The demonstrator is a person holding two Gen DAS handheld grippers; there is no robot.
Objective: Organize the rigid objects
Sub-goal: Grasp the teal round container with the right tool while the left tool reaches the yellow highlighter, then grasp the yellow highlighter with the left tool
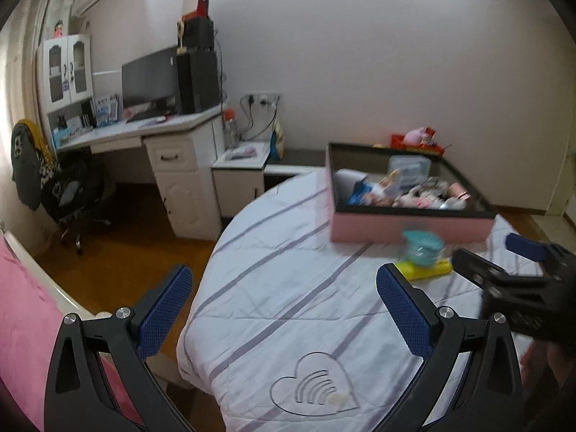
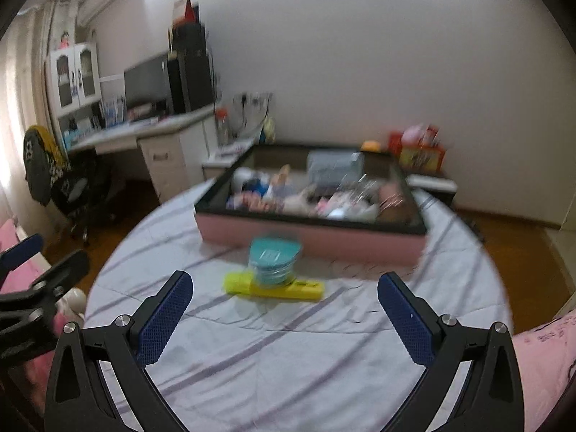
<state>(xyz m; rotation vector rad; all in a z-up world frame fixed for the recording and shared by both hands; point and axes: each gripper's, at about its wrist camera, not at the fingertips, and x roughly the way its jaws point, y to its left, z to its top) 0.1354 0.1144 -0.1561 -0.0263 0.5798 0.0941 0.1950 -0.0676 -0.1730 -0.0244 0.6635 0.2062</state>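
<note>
A pink box with a dark rim (image 2: 309, 239) (image 1: 410, 228) sits on a round table covered by a striped white cloth (image 2: 252, 342) (image 1: 288, 288); it holds several small items. In front of it a teal-lidded round container (image 2: 275, 261) (image 1: 423, 248) stands on a flat yellow object (image 2: 306, 289) (image 1: 430, 271). My right gripper (image 2: 284, 318) is open and empty, a short way in front of them. My left gripper (image 1: 284, 315) is open and empty over the table's left part. The right gripper also shows in the left wrist view (image 1: 504, 262).
A white desk (image 1: 144, 133) with a monitor (image 1: 149, 81) stands at the back left, with a draped office chair (image 1: 54, 180) beside it. A low nightstand (image 1: 241, 172) is behind the table. Pink bedding (image 1: 21, 306) (image 2: 540, 360) lies at both sides. Wooden floor (image 1: 126, 262) surrounds the table.
</note>
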